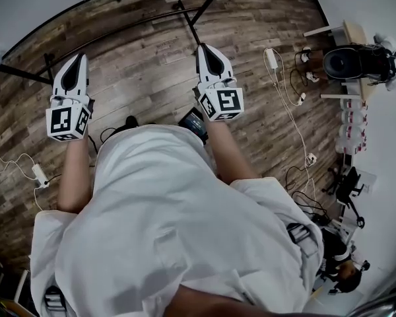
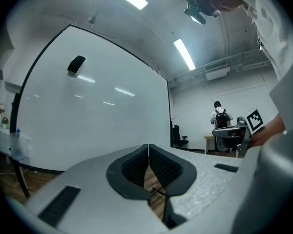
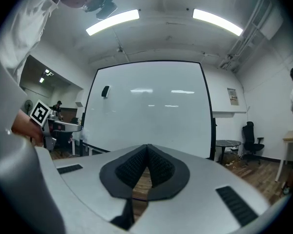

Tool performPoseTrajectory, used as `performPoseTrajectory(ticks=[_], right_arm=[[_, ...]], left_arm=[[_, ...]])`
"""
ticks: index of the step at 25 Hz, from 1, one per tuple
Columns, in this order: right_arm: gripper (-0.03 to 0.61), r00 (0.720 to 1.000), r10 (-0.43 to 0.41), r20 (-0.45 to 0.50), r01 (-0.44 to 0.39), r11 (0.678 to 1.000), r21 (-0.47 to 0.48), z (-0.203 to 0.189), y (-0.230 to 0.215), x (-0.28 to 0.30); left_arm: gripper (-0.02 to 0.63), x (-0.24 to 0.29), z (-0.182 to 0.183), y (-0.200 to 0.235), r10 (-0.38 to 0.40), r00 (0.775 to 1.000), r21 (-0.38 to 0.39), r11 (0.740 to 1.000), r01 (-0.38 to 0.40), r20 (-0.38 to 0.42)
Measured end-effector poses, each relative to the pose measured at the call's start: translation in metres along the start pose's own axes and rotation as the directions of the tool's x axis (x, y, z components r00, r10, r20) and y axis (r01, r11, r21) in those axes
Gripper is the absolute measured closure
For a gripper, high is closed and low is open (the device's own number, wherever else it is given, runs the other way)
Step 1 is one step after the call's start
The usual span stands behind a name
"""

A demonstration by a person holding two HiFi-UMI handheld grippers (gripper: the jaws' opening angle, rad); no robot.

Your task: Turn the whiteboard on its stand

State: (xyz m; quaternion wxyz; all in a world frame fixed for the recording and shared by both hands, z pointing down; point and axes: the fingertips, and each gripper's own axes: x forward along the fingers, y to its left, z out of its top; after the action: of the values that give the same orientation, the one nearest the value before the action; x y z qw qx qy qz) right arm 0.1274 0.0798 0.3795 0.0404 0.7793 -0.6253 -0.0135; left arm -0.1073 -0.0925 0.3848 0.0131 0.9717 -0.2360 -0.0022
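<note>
the wood-plank floor [image 1: 152, 65] carries a white power strip [image 1: 39, 174] with its cords toward the left edge, and a white adapter [image 1: 272, 58] with a trailing cable toward the right edge. a black office chair [image 3: 249, 135] stands near a dark round table [image 3: 227, 143]. light strips [image 3: 112, 21] glow on the ceiling. a person with a backpack [image 2: 219, 116] stands by the far wall.

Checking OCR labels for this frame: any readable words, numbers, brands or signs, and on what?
No text can be read.
Wall poster: print too small to read.
Marker cubes: square code patterns only, no letters.
Whiteboard: blank, no writing.
</note>
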Motion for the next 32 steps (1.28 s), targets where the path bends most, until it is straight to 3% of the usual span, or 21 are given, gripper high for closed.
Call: performPoseTrajectory(ticks=[9,18,32], right_arm=[[0.581,1.0,0.017,0.006,-0.017,1.0,0.013,-0.013,-0.027,-0.049],[0.581,1.0,-0.02,0.022,0.019,1.0,0.02,-0.023,-0.032,-0.084],[0.581,0.999,-0.032,0.04,0.031,0.999,0.031,-0.02,-0.027,-0.097]], left_arm=[[0.603,-0.006,0.0,-0.049,-0.022,1.0,0.009,1.0,0.022,-0.012],[0.603,-0.009,-0.005,-0.085,-0.057,0.998,0.015,0.998,0.058,-0.02],[0.603,-0.037,0.001,-0.092,-0.026,1.0,0.027,0.999,0.026,-0.016]])
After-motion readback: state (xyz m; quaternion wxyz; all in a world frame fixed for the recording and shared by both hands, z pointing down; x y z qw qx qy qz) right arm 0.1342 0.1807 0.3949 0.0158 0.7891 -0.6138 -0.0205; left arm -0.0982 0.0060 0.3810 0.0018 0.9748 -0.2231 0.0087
